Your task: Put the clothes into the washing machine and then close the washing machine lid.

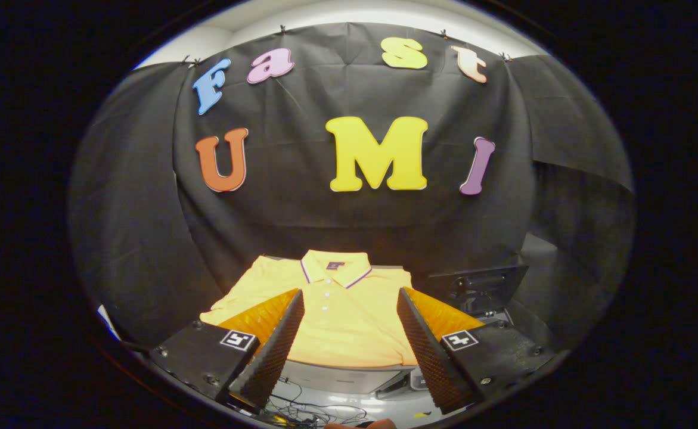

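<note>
A yellow polo shirt (337,322) lies flat on a raised surface just ahead of my fingers, collar at the far side, buttons running down its middle. My gripper (350,298) is open, hovering above the shirt's near half with its two fingers spread wide and nothing between them. To the right of the shirt, beyond the right finger, stands a dark lid-like panel (480,286), tilted up; I cannot tell whether it belongs to the washing machine.
The grey edge of the surface (349,375) under the shirt shows below its hem. Loose cables (307,411) lie on the floor beneath my fingers. The black booth wall closes off the space right behind the shirt.
</note>
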`<move>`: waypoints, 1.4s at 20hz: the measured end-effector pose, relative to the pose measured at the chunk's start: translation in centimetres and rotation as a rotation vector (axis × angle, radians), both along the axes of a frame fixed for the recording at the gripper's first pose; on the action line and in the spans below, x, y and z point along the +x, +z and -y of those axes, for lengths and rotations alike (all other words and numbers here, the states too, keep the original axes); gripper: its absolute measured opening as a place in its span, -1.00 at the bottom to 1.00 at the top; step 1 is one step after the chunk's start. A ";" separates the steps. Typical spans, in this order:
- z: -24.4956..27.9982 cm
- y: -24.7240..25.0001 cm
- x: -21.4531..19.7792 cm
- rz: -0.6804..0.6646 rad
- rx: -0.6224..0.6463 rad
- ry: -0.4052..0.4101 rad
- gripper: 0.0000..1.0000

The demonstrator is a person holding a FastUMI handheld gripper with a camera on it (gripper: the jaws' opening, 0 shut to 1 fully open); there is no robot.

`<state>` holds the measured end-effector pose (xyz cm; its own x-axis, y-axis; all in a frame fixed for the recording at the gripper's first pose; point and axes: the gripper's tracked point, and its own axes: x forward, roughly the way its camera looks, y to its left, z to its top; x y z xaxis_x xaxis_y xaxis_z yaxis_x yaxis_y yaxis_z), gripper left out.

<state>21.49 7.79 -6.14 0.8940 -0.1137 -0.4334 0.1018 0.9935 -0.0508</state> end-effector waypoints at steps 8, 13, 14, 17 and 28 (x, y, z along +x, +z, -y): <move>0.1 -5.7 6.7 -0.321 0.104 0.015 0.96; 0.4 -9.3 9.7 -0.486 0.107 0.030 0.96; 0.6 -10.4 10.0 -0.525 0.108 0.019 0.96; 0.4 -12.5 10.7 -0.618 0.115 0.001 0.96; -1.2 -15.9 12.9 -0.839 0.060 0.010 0.96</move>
<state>34.43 8.98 -22.04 0.2732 -0.0627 -0.9599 0.0449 0.9976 -0.0524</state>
